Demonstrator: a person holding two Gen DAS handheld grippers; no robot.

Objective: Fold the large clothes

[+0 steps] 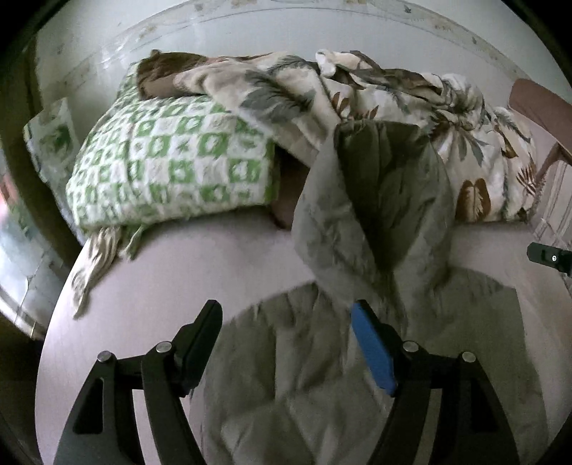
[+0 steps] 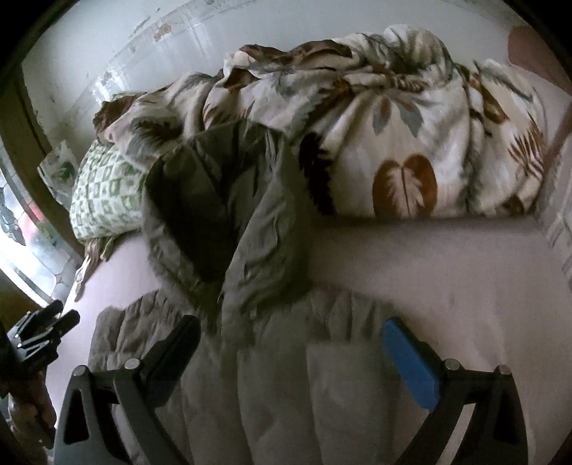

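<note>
A pale pink bed [image 1: 150,286] fills the lower and middle part of both views, its bare sheet running out to the right in the right wrist view. Along the top of the frame a crumpled leaf-print blanket [image 2: 411,143] is heaped against the white wall [image 1: 250,32]. To its left, a green-and-white checked pillow [image 1: 168,168] lies at centre left in the left wrist view and partly under the blanket.

The olive-grey padded jacket [image 2: 250,375] is spread on the bed in the lower centre of both frames, with its hood [image 2: 200,214] reaching up toward the blanket, the dark lining showing.

In the left wrist view the left gripper [image 1: 286,322] has its fingers standing wide apart; the jacket's body lies below and between them, and the blue right-hand pad sits just at the edge of a raised fold, though nothing is clamped. In the right wrist view the right gripper [image 2: 291,343] also has its fingers spread wide, the jacket under the gap and nothing pinched between the pads. The other gripper shows small at the frame edge in each view.
</note>
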